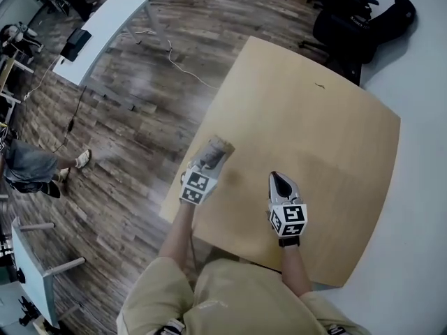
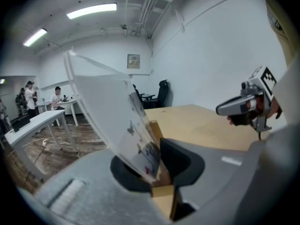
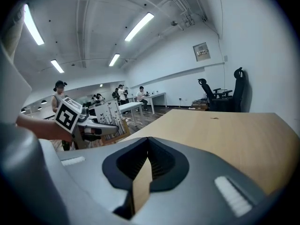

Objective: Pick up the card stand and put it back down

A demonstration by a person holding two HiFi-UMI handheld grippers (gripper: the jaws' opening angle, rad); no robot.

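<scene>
Firstly, grippers: two. Left gripper: jaws drawn close, clamped on the lower part of the card stand, dark pads pressing either side of it just above its wooden base. Right gripper: jaws brought together with only a thin slit between the pads, nothing held, nothing touched. Card stand: one, a clear panel carrying a white card printed with small dark figures, set in a pale wooden block; it leans away from upright in the left gripper view. In the head view it sits at the near left edge of the table, out in front of the left gripper; whether its base touches the tabletop cannot be made out. The right gripper hangs over the near part of the tabletop, well apart from the stand. Table: one, light wood. Wood-plank floor to its left. White desk: one, farther out. Black office chair: one seen beyond the table's far end. Small wall plaque: one.
</scene>
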